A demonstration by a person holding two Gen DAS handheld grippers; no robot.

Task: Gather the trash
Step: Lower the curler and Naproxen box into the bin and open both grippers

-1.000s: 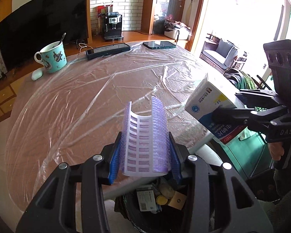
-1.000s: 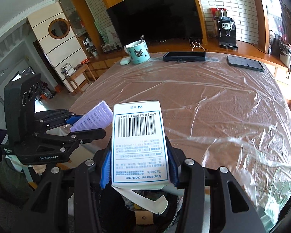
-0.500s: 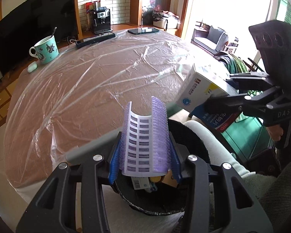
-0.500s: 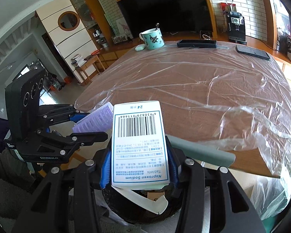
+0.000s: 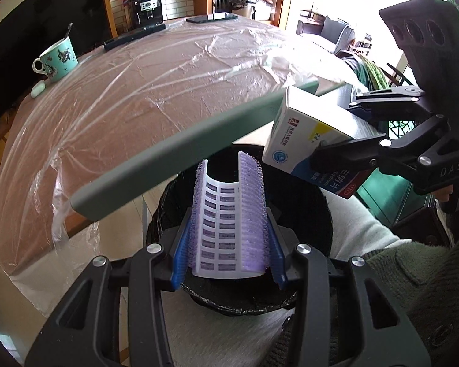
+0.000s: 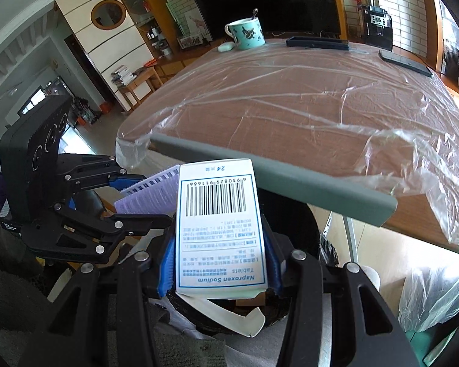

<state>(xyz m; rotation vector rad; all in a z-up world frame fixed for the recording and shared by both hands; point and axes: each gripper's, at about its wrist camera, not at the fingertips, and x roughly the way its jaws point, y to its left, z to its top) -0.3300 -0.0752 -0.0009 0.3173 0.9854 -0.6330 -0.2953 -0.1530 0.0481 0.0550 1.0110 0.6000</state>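
Purple curved hair-roller piece clamped in left hand-held gripper above black bin; right hand-held gripper clamped on white medicine box, near plastic-covered worktop.

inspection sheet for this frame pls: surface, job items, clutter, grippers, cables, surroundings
Surface: round table under wrinkled clear plastic film.
Job's things: purple hair roller and medicine box, both held over the black bin.
Clutter: teal mug with spoon, white earbud case, dark bar-shaped device, phone.
Grippers: left gripper shut on the roller; right gripper shut on the box.
Cables: thin wires behind the mug by the TV.
Surroundings: grey chair back, coffee machine, sofa.
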